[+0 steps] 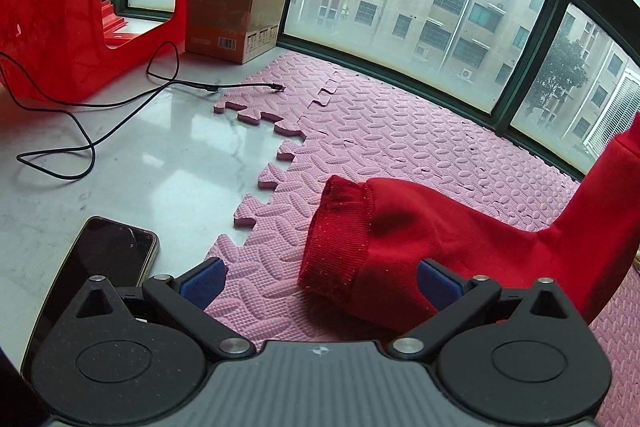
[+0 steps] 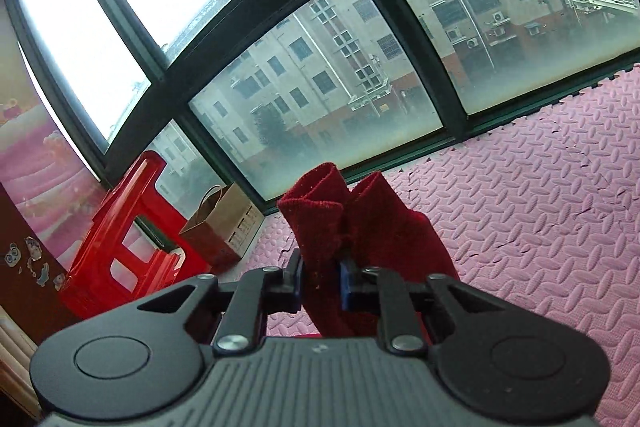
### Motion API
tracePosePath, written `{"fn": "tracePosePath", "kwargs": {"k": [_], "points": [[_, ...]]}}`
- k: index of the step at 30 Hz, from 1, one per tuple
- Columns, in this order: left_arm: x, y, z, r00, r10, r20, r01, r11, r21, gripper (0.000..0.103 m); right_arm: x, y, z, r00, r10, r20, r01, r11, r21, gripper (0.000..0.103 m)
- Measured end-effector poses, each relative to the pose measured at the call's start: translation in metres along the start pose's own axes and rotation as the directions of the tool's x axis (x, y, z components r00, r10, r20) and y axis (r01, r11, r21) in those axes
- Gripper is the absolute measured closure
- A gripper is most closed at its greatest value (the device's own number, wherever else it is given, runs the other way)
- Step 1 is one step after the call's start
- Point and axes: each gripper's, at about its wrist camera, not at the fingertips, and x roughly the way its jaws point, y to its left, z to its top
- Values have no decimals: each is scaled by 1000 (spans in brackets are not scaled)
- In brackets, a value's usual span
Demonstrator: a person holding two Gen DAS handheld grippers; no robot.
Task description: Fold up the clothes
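Over by the window: pink foam mat (image 1: 400,147) laid on a pale marble-look floor (image 1: 140,155), puzzle edge showing on its left side.
Garment: 1 red knit piece (image 1: 460,239), ribbed cuff (image 1: 340,243) resting on the mat, the rest rising off toward the right edge of the left wrist view.
Left gripper (image 1: 320,283): spread wide, blue pads (image 1: 202,283) well apart, nothing pinched; the cuff lies between the 2 fingers, and its right pad sits against the fabric.
Right gripper (image 2: 320,283): nearly closed, pads clamped on a bunch of the same red cloth (image 2: 332,227), which sticks up past the fingertips in 2 folds, clear of the mat.
Phone (image 1: 104,267): dark screen up, on the bare floor just beside the left gripper.
Black cable (image 1: 120,103): looping across the floor, its end reaching the mat.
Cardboard box (image 1: 236,23): by the window, next to a red plastic stool (image 1: 60,27).
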Motion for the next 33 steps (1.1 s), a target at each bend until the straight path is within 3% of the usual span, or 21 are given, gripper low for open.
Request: {"fn": "tracePosePath", "kwargs": {"k": [15, 33], "points": [[-5, 38, -6, 1000, 15, -11, -15, 996, -83, 0, 75, 115, -53, 984, 58, -167, -96, 968, -230, 90], [-7, 59, -7, 999, 46, -16, -48, 989, -139, 0, 102, 169, -129, 962, 3, -273, -141, 862, -487, 92]]}}
